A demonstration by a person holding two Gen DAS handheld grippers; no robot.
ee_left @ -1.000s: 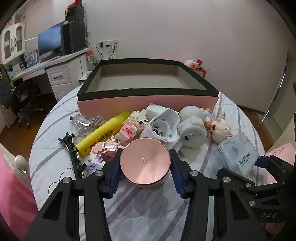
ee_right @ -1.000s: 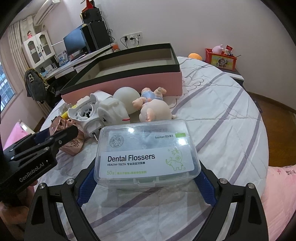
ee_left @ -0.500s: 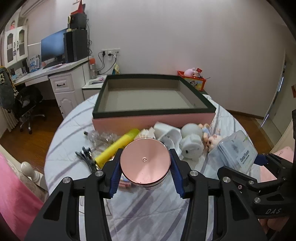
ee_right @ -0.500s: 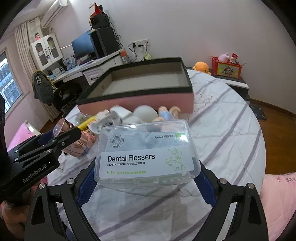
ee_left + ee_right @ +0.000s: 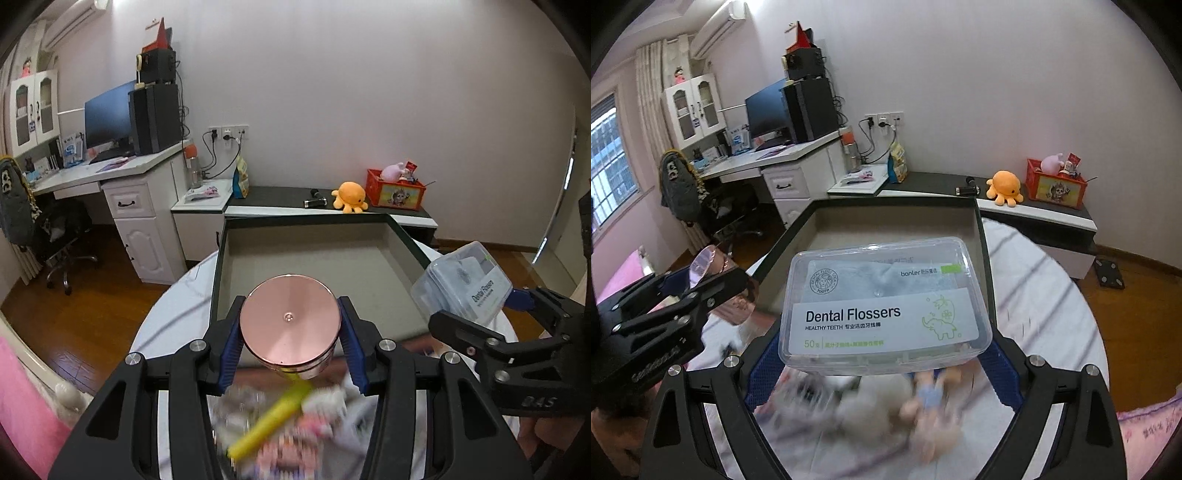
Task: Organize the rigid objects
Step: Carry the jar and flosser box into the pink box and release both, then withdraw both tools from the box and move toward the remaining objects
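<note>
My left gripper (image 5: 290, 341) is shut on a round rose-gold tin (image 5: 290, 323) and holds it in the air over the near wall of the open pink box with a dark rim (image 5: 317, 254). My right gripper (image 5: 882, 365) is shut on a clear Dental Flossers box (image 5: 884, 306), also raised above the box's (image 5: 897, 221) near edge. The flosser box shows at the right in the left wrist view (image 5: 463, 282). The tin shows at the left in the right wrist view (image 5: 720, 284).
Blurred below on the round striped table (image 5: 1041, 280) lie a yellow highlighter (image 5: 269, 424), block toys, white plastic items and a small doll (image 5: 931, 395). Beyond the box are a low shelf with an orange plush (image 5: 349, 195) and a desk (image 5: 110, 173).
Both grippers have risen and moved forward with their loads, from just above the pile of items to over the box's near edge. The pile now lies below and blurred.
</note>
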